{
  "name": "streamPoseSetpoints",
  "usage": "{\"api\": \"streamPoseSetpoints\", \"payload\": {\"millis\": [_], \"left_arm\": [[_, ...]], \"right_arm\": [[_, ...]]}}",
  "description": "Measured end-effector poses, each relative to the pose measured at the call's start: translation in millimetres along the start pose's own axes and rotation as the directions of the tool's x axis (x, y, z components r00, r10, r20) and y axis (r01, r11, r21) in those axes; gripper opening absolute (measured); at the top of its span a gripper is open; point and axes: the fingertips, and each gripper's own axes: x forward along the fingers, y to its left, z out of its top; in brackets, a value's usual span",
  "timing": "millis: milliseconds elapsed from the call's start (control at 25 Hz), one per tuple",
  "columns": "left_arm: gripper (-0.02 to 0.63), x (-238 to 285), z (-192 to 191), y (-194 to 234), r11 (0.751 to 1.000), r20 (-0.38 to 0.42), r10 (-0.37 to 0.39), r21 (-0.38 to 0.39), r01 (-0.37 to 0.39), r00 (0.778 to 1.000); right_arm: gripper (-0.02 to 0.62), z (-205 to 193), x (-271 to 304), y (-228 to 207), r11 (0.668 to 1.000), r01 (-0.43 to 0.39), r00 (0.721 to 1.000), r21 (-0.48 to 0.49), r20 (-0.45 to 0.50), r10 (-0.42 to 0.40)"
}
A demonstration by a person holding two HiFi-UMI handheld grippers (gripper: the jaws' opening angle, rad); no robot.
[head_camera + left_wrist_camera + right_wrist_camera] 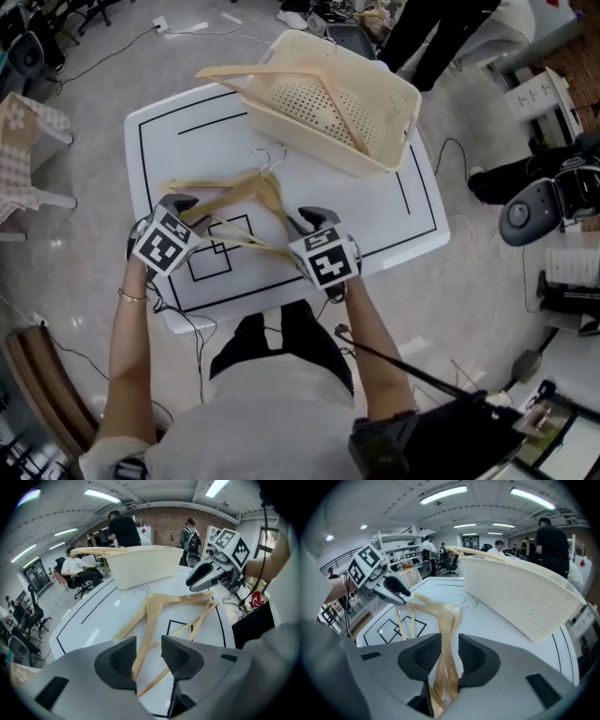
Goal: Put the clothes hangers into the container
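Note:
Two wooden clothes hangers (246, 195) lie stacked on the white table (178, 131), their wire hooks pointing toward the cream basket (410, 94). A third hanger (272, 73) rests across the basket's top. My left gripper (180, 206) is down at the hangers' left end. In the left gripper view its jaws (148, 645) stand open astride a hanger arm (150, 620) without pressing on it. My right gripper (314, 221) is at the right end. Its jaws (450, 645) are open around the other arm (447, 634), with gaps on both sides.
The basket sits at the table's far right corner, overhanging the edge. A white chair (28, 150) stands to the left. Cables run over the floor, and grey equipment (544, 208) stands to the right. A person (441, 37) stands behind the basket.

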Motion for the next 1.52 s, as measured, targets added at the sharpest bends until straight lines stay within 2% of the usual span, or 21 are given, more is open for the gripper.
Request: {"api": "streamPoseSetpoints", "payload": {"millis": [120,200,440,720,1160,1400,1520], "left_arm": [[0.164,10.2,-8.9,-1.4,0.994,-0.076,-0.043,0.098,0.050,0.996],[0.166,17.0,-10.7,-0.6,0.990,-0.094,-0.051,0.123,0.063,0.994],[0.167,34.1,-9.1,-2.6,0.987,-0.121,-0.067,0.135,0.084,0.990],[0.166,44.5,-5.5,1.9,0.987,-0.125,-0.092,0.121,0.107,0.988],[0.164,51.7,-5.8,-1.0,0.985,-0.143,-0.116,0.112,0.133,0.983],[0.113,50.6,-8.2,-5.4,0.983,-0.141,-0.147,0.086,0.161,0.979],[0.098,50.2,-7.8,-9.0,0.982,-0.144,-0.137,0.107,0.153,0.980]], "right_arm": [[0.101,-13.5,16.1,2.5,0.995,-0.046,0.996,-0.089,-0.076,0.040],[0.101,-19.7,24.5,2.4,0.991,-0.077,0.992,-0.110,-0.105,0.066],[0.103,-31.2,36.8,3.3,0.982,-0.146,0.979,-0.122,-0.157,0.126],[0.101,-31.8,39.2,2.8,0.981,-0.163,0.976,-0.102,-0.161,0.145],[0.092,-32.9,38.4,2.9,0.980,-0.159,0.979,-0.123,-0.151,0.140],[0.092,-34.2,37.2,3.6,0.980,-0.158,0.979,-0.120,-0.151,0.139],[0.092,-36.6,34.6,3.4,0.980,-0.151,0.978,-0.129,-0.163,0.130]]}}
